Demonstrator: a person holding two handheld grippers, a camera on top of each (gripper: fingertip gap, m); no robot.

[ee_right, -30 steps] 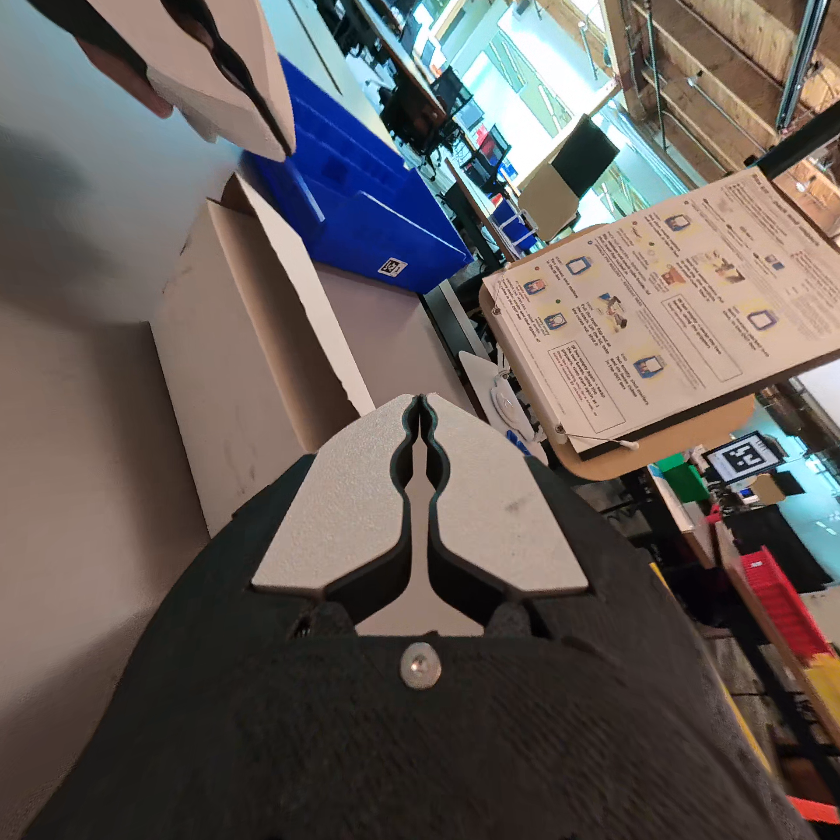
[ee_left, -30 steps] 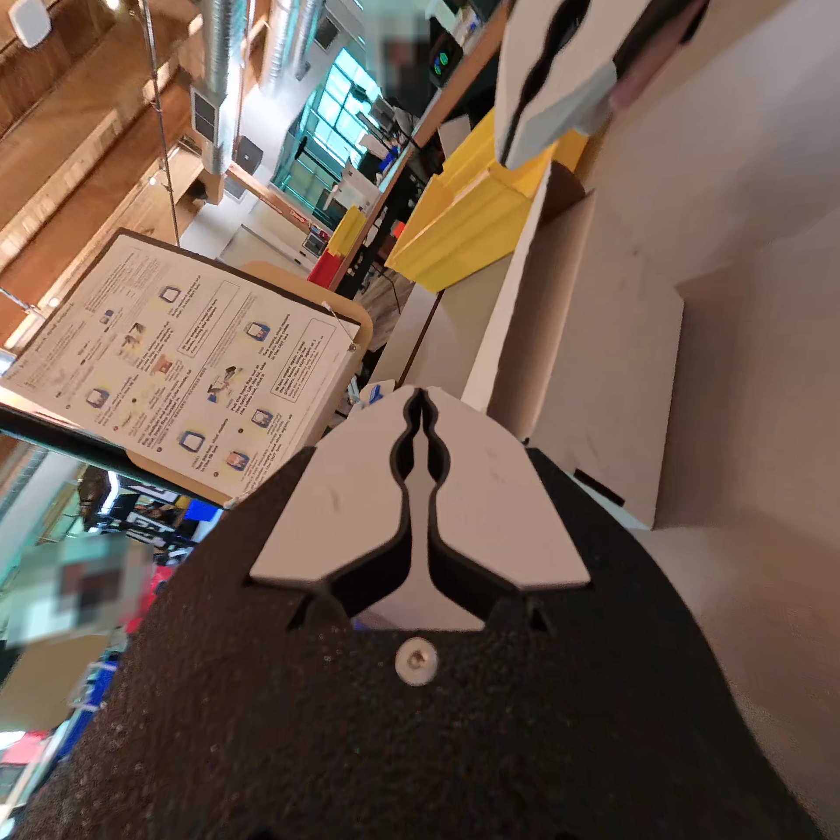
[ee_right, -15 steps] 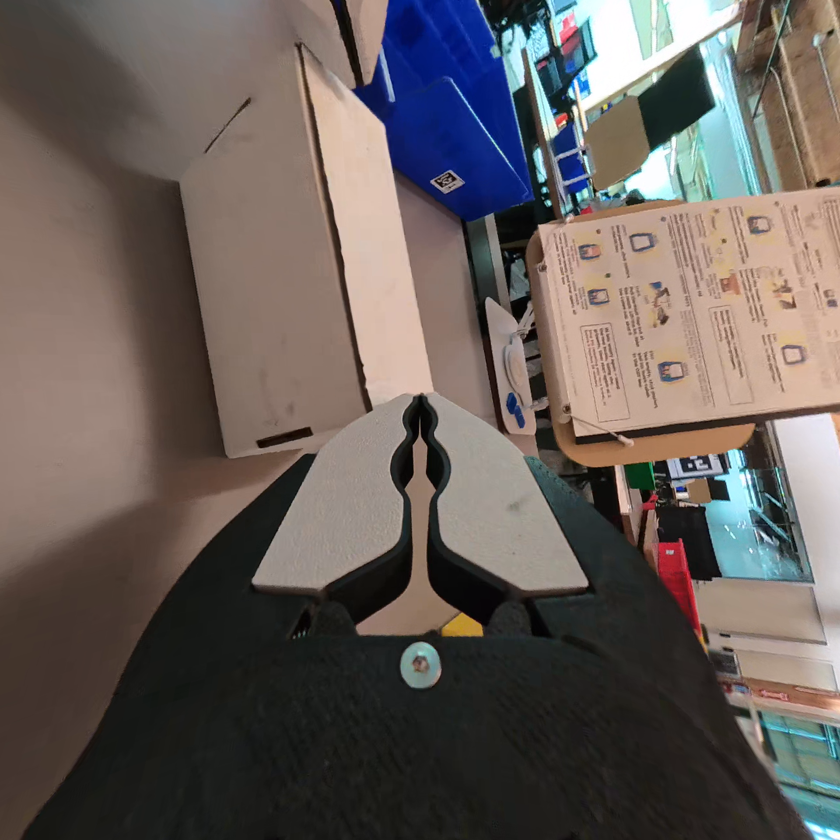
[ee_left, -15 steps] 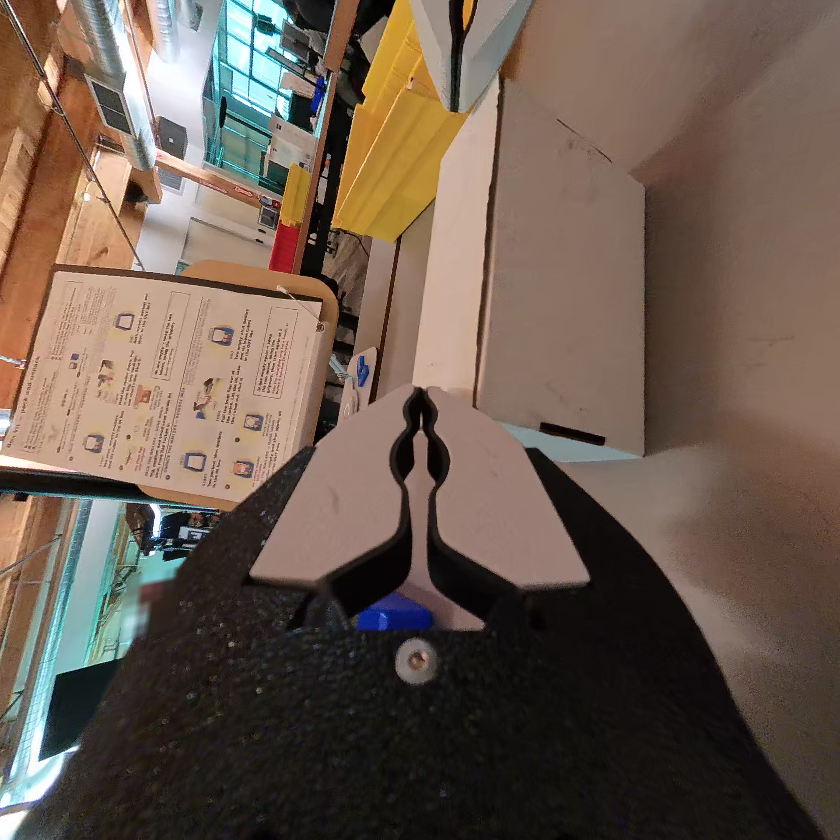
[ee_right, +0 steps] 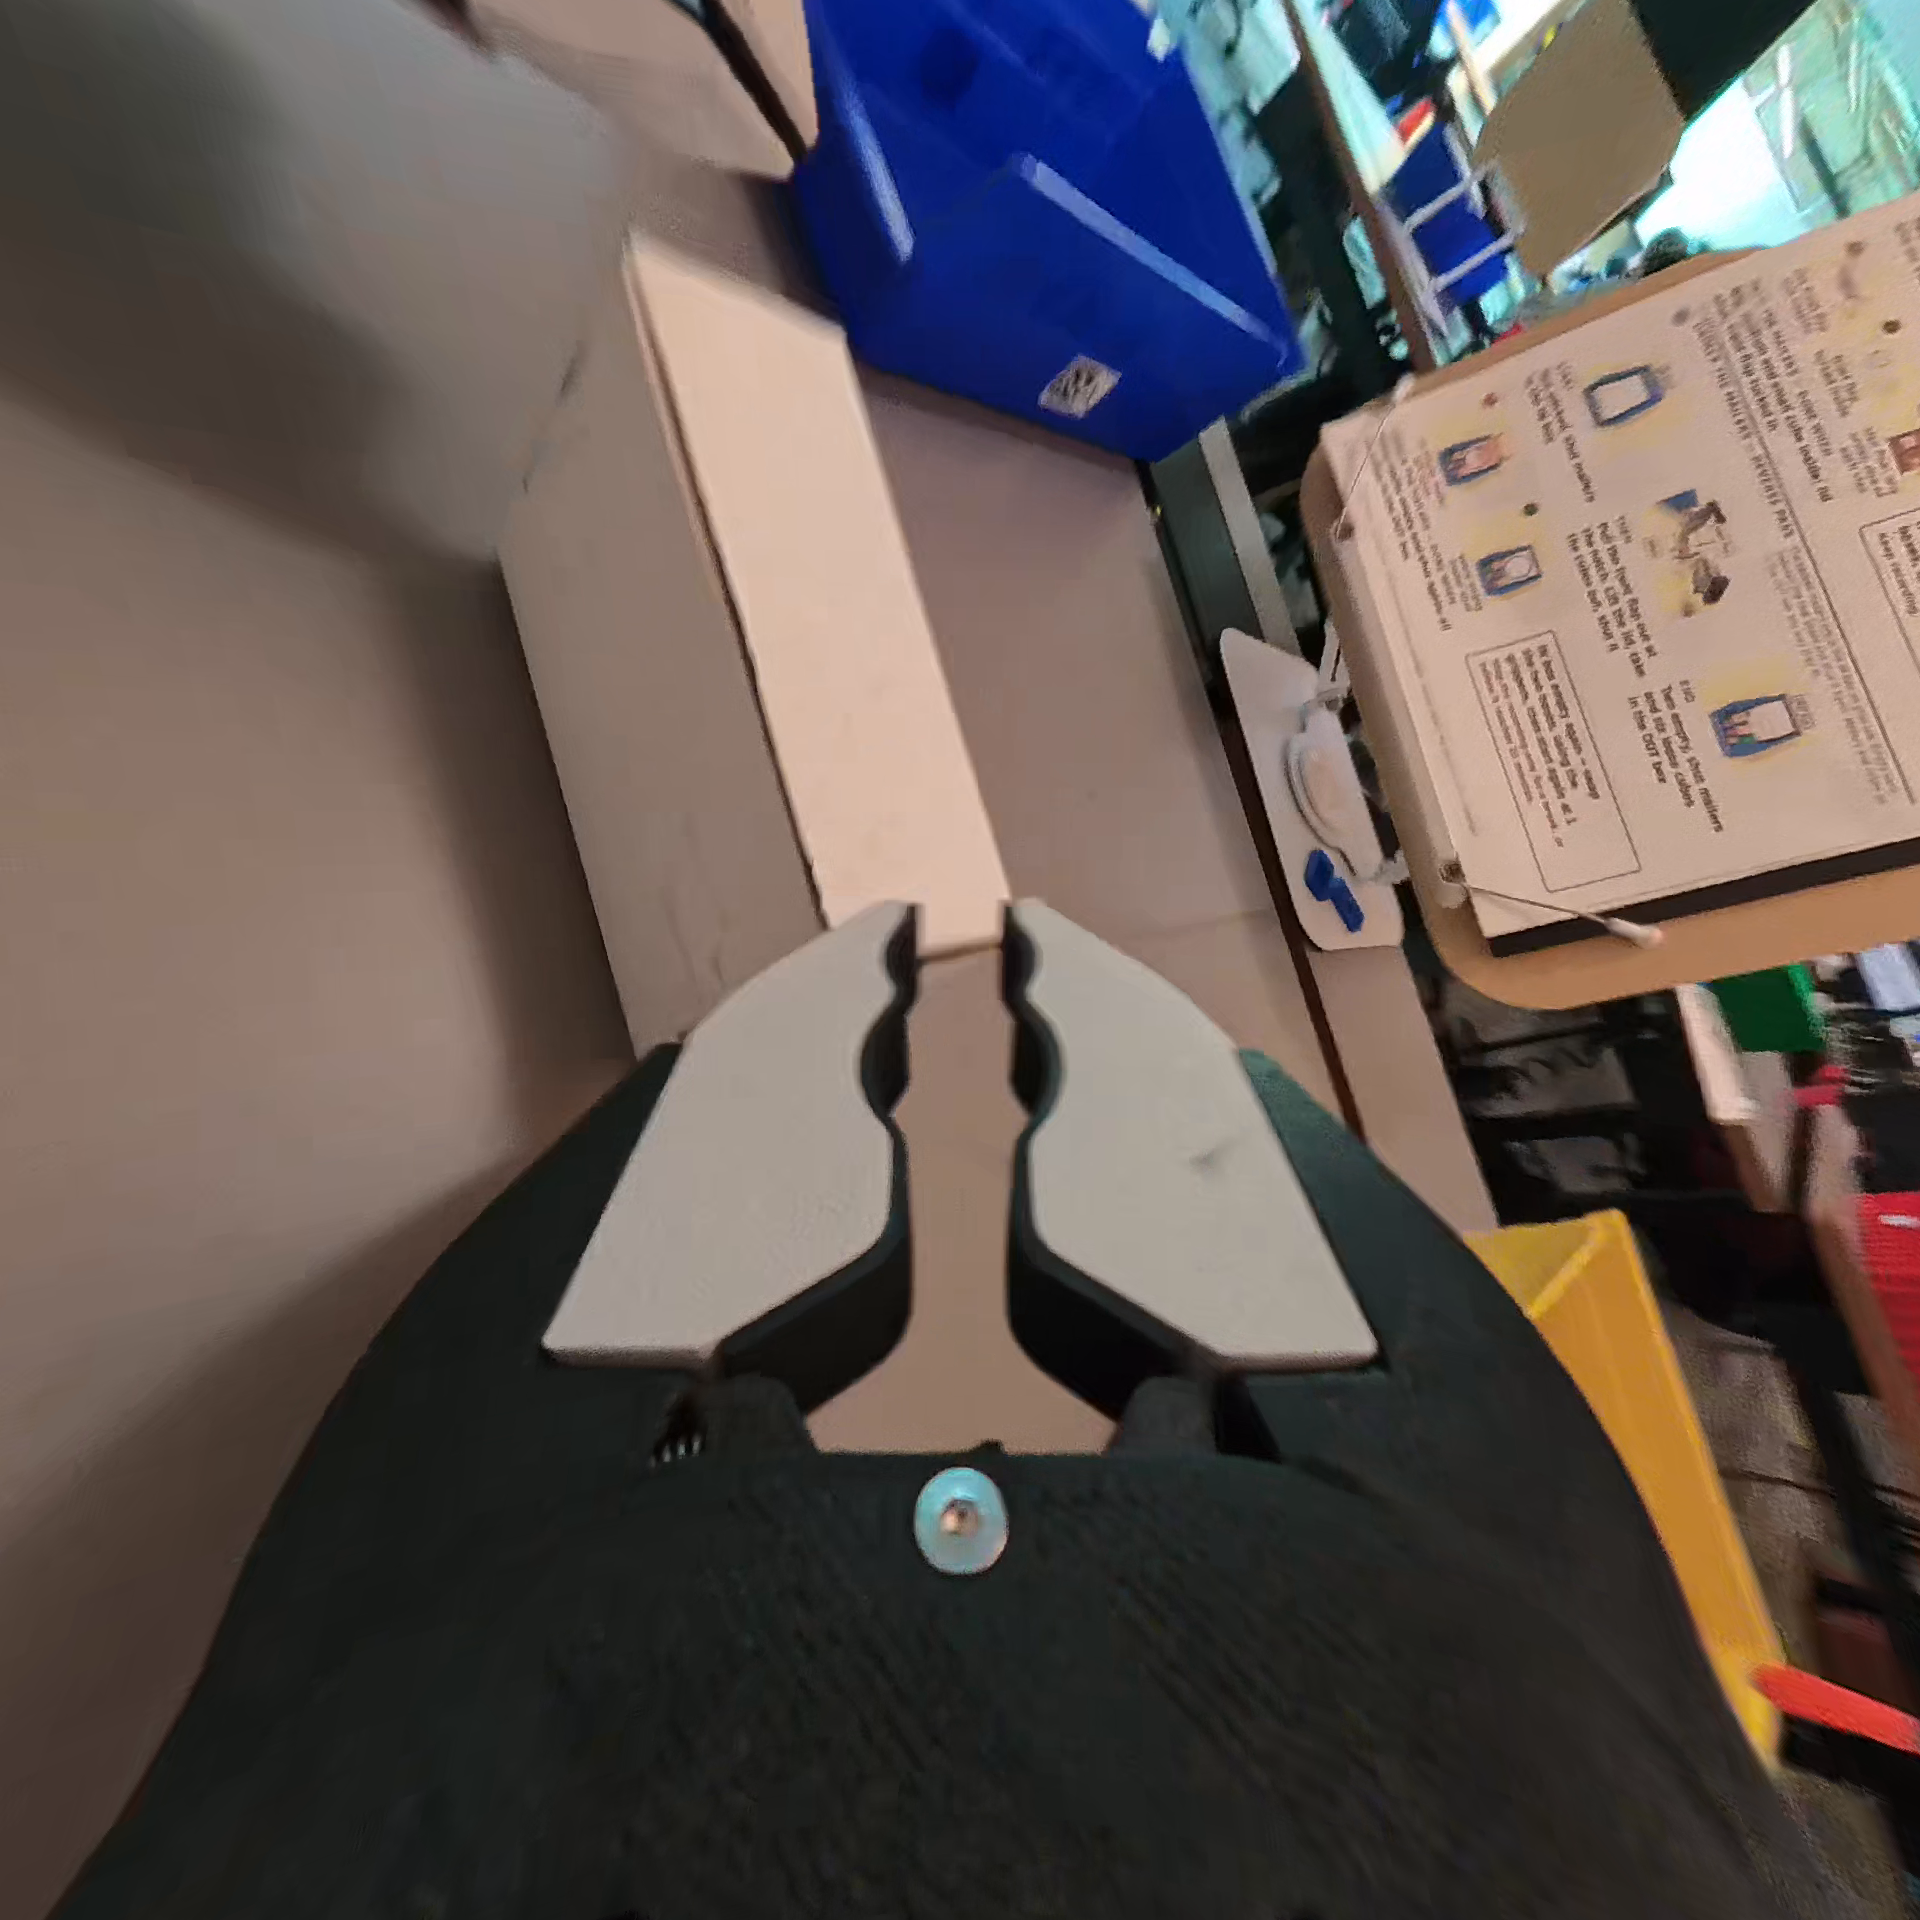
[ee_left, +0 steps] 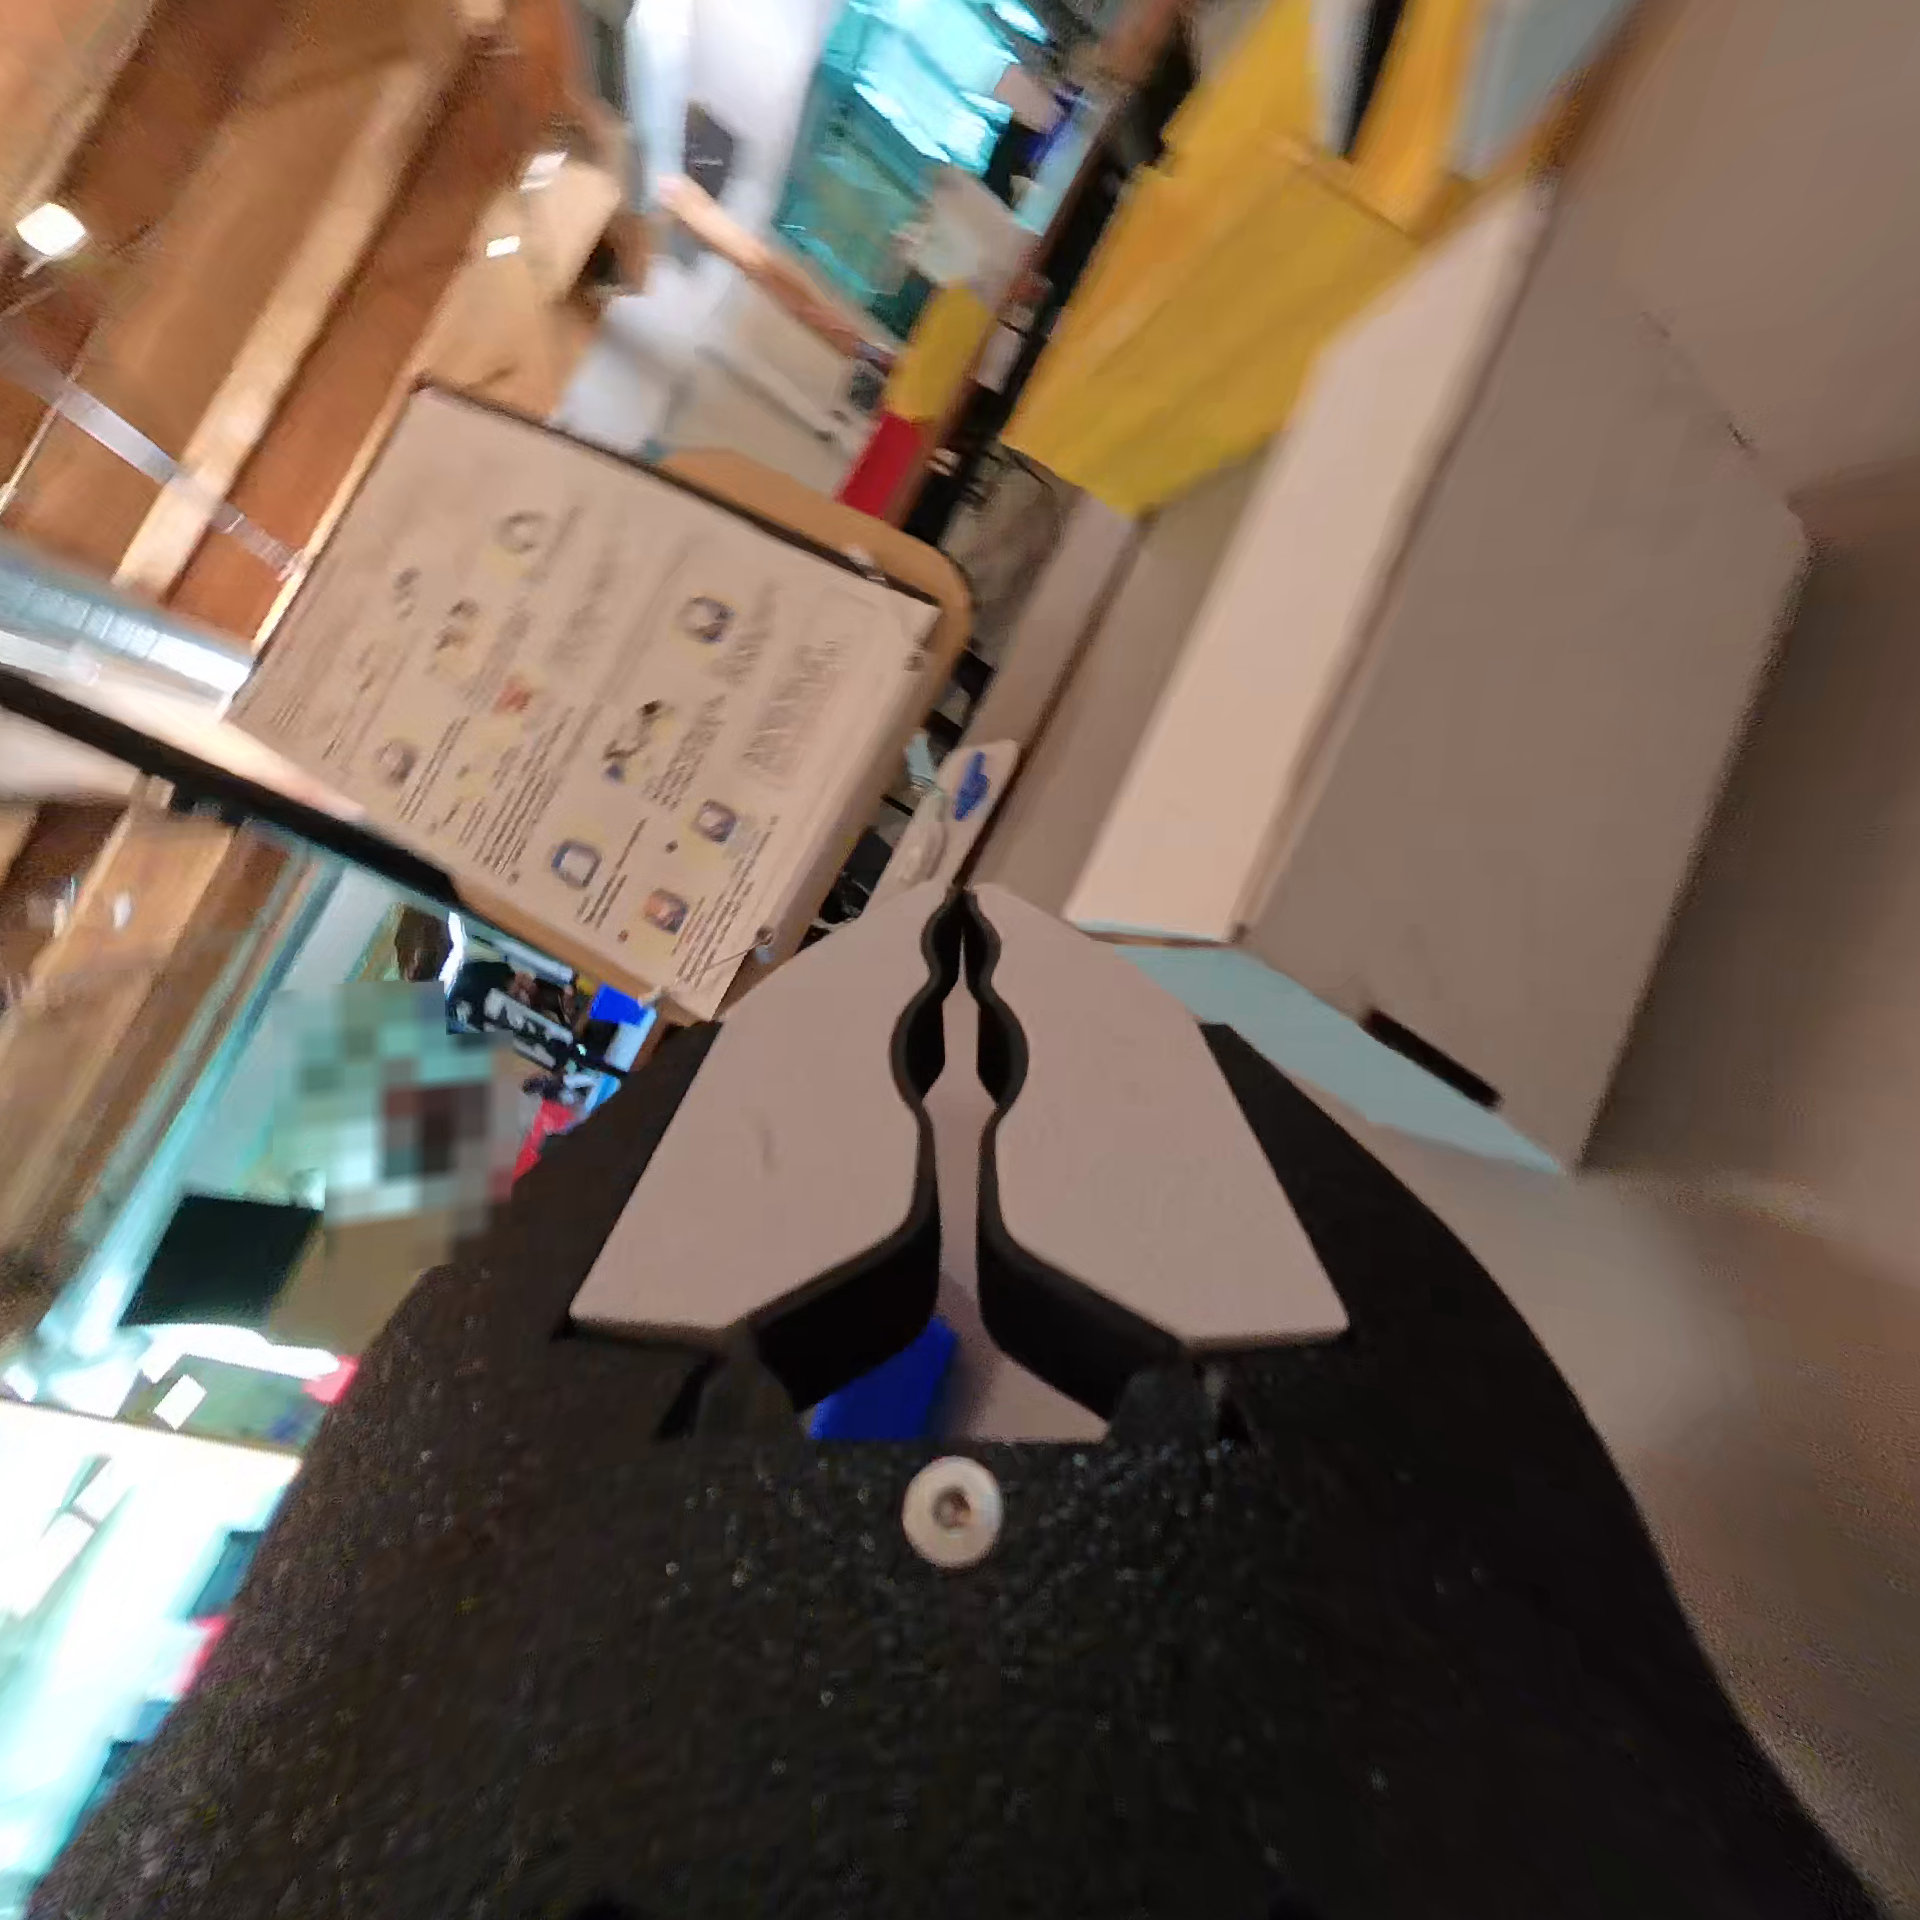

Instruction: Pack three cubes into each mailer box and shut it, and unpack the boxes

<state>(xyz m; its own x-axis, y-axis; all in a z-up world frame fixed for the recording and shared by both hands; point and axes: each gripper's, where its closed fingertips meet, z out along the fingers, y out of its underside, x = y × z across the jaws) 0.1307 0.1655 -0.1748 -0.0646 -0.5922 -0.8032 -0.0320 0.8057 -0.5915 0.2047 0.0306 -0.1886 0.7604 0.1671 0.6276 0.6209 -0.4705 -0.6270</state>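
A: On our left side, the left gripper [ee_left: 958, 914] has its fingers pressed together at the tips, with nothing between them. We judge it is carried clear of the work, not gripping.

B: Agreed. Through the gap near its base we glimpse something blue [ee_left: 894, 1387]. It may be a bin or a cube; we cannot tell which.

A: Ahead and to the right of those tips lies the white mailer box [ee_left: 1455, 665] on the grey table [ee_left: 1766, 1299], lid down, apparently shut. Its near end, with a dark slot [ee_left: 1429, 1055], sits just beyond the fingers, apart from them.

B: We read the closed lid as a box ready for the next step, packed or waiting to be opened. The contents are hidden. Left of the box, past the table edge, stands the instruction sheet on its board [ee_left: 613, 717], and a yellow bin [ee_left: 1195, 312] sits beyond the box's far end.

A: Moving to our right side, the right gripper [ee_right: 958, 925] holds its fingers a little apart, a narrow gap, empty.

B: We take that as readiness to pinch a flap or edge. The mailer box [ee_right: 810, 582] lies straight ahead, its near corner just past the fingertips, not touching. A blue bin [ee_right: 1018, 239] sits behind it, the same sheet [ee_right: 1683, 582] stands right, and a second yellow bin [ee_right: 1621, 1413] sits lower right.

A: No cubes show clearly in either view.
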